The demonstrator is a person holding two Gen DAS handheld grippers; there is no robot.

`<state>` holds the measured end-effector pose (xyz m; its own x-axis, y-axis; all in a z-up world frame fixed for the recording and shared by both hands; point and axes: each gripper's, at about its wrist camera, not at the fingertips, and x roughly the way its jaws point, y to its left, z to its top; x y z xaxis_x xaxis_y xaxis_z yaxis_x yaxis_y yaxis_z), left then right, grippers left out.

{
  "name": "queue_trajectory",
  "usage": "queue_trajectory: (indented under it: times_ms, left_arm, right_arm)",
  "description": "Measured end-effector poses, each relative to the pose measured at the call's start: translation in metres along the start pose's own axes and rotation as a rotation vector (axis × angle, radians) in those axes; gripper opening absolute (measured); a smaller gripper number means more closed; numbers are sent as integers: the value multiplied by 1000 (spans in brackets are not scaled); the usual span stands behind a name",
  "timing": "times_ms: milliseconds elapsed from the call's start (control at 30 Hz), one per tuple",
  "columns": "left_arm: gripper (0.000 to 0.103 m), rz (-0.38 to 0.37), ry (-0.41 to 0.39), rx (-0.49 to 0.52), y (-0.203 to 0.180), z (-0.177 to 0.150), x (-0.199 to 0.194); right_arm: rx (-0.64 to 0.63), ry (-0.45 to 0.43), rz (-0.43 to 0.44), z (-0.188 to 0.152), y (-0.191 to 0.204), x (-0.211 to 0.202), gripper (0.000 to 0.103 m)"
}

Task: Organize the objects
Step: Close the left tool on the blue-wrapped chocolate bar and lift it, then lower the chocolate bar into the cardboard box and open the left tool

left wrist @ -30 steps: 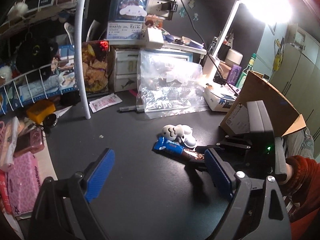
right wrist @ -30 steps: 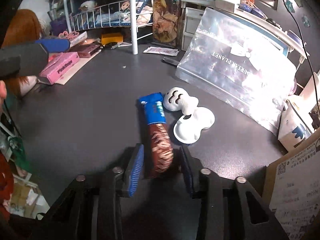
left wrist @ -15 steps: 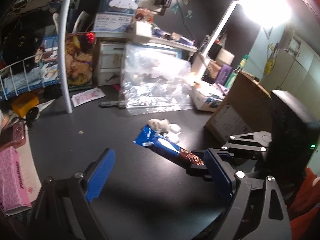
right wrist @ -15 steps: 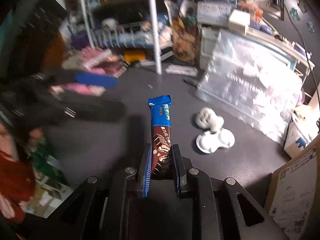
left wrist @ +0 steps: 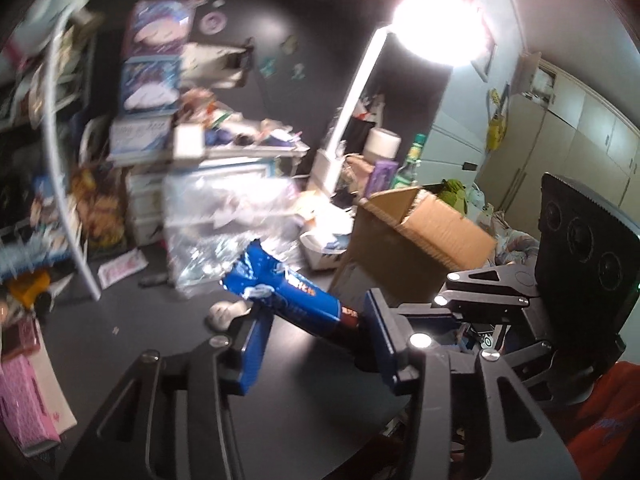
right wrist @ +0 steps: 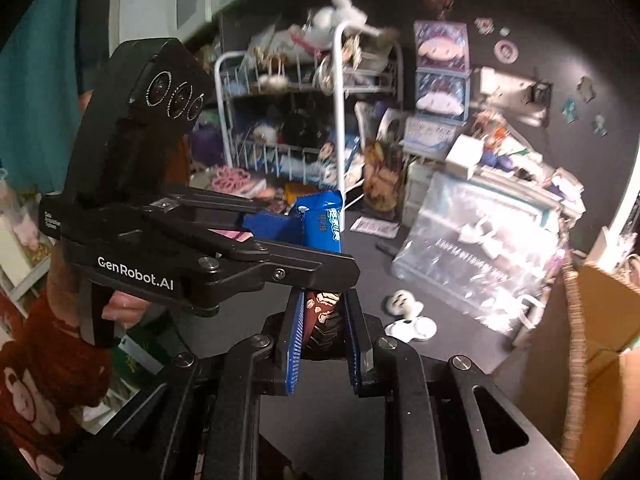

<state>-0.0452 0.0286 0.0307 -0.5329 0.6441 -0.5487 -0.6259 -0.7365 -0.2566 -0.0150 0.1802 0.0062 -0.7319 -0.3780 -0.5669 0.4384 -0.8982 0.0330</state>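
The snack bar (right wrist: 320,272), which lay on the dark surface (left wrist: 168,320) beside the white clip (right wrist: 408,316) a second ago, is now lifted clear of it. The right tool (right wrist: 322,344) is clamped on its brown end. The left tool (left wrist: 316,344), half open, has come in around the blue end without pinching it, so I judge a handover is starting, perhaps toward the cardboard box (left wrist: 420,248) beyond the bar.

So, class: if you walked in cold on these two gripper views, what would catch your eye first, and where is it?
First, the blue and brown snack bar, lifted off the dark desk and clamped at its brown end by the right gripper, while the open left gripper straddles its blue end. Next, the glaring desk lamp at top right, above an open cardboard box.
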Motion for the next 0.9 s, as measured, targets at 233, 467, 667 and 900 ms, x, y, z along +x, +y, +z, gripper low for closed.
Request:
queue_trajectory:
  times_ms: [233,467,667,900]
  left_arm:
    - [42,-42,14,96,-60,47,31]
    - [42,-153,112,123,-106,78,95]
    - [42,-185,209,117,-124,79,138]
    - [88,-175,223,129,-129,76,145]
  right_arm:
    - [74,-33,-35,3,-48,-55,14]
    - [160,25,-110,-5,-111,-98,14]
    - [198,139,-155,-24,-143,-105,14]
    - [187,238,-231,-39,-160,-97,24]
